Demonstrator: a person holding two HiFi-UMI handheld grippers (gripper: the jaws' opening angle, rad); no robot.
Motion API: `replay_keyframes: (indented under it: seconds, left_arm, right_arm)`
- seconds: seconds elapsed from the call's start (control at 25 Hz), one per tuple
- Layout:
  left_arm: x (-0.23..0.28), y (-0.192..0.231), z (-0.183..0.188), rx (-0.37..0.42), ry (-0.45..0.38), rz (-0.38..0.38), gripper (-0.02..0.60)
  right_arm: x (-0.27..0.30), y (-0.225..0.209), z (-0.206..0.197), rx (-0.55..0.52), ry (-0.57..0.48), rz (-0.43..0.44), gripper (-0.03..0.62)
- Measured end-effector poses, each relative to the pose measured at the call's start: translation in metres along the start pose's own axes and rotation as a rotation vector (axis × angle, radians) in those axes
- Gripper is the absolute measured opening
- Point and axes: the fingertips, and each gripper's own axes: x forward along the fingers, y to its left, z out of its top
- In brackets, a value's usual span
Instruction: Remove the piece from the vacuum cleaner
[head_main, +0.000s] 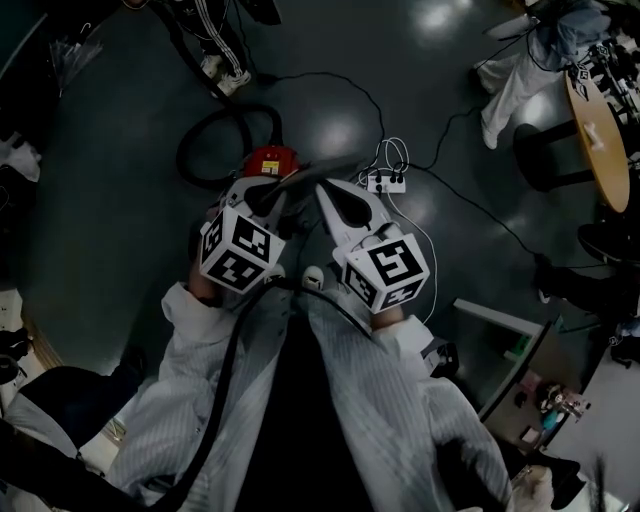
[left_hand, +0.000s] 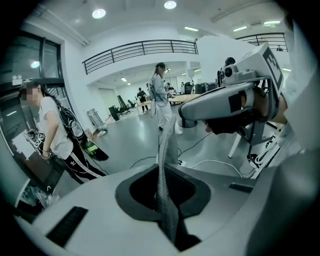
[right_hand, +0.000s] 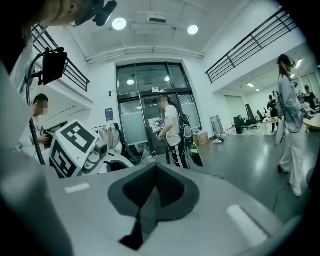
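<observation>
The red vacuum cleaner stands on the dark floor ahead of me, with its black hose looped to its left. My left gripper is held above it and is shut on a thin grey piece. That piece runs up from between the jaws and shows in the head view as a grey bar. A black hose trails down from there along my body. My right gripper is beside it on the right, shut with nothing between its pads.
A white power strip with white and black cables lies just right of the vacuum cleaner. A round wooden table and chairs stand at the far right. Several people stand around the hall, one near the left.
</observation>
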Motion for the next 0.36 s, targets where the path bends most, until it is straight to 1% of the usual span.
replay_keyframes:
  seconds: [0.36]
  left_arm:
    - [-0.0046, 0.0056, 0.0015, -0.001, -0.019, 0.018, 0.028]
  right_arm:
    - [0.0013, 0.0038, -0.0055, -0.001, 0.017, 0.002, 0.0]
